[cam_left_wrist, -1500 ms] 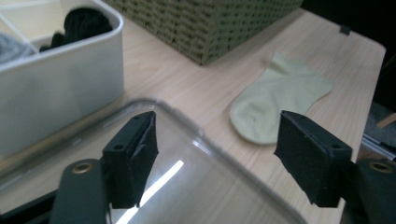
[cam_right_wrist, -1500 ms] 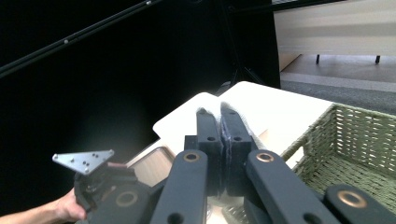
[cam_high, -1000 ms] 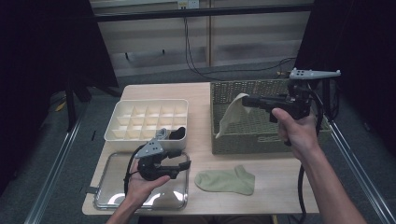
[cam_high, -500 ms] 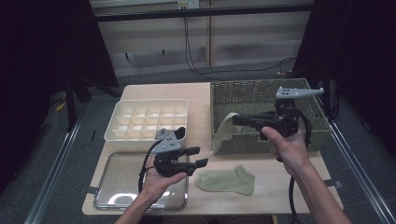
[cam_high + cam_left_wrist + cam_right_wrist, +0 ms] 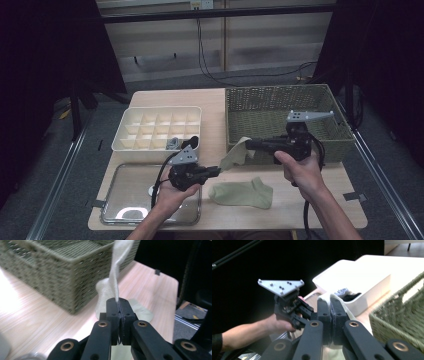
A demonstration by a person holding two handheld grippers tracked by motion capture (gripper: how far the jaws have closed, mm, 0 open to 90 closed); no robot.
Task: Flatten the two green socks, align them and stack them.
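Note:
A pale green sock (image 5: pixel 235 155) is stretched between my two grippers in front of the wicker basket (image 5: pixel 280 100). My right gripper (image 5: pixel 248 144) is shut on its upper end (image 5: pixel 324 297). My left gripper (image 5: pixel 218 169) has just been closing its jaws and is now shut on the sock's lower end (image 5: pixel 115 277). A second, matching sock (image 5: pixel 242 193) lies flat on the table just below them, and it appears past the shut jaws (image 5: pixel 140 311) in the left gripper view.
A white compartment box (image 5: pixel 155 127) at the left holds small dark items (image 5: pixel 182 142) in a front cell. A metal tray (image 5: pixel 125 200) lies under my left forearm. The basket wall (image 5: pixel 50 272) stands close behind the left gripper.
The right gripper has come down and to the left with the sock, out in front of the basket. The left gripper has moved right and shut on the sock's hanging end.

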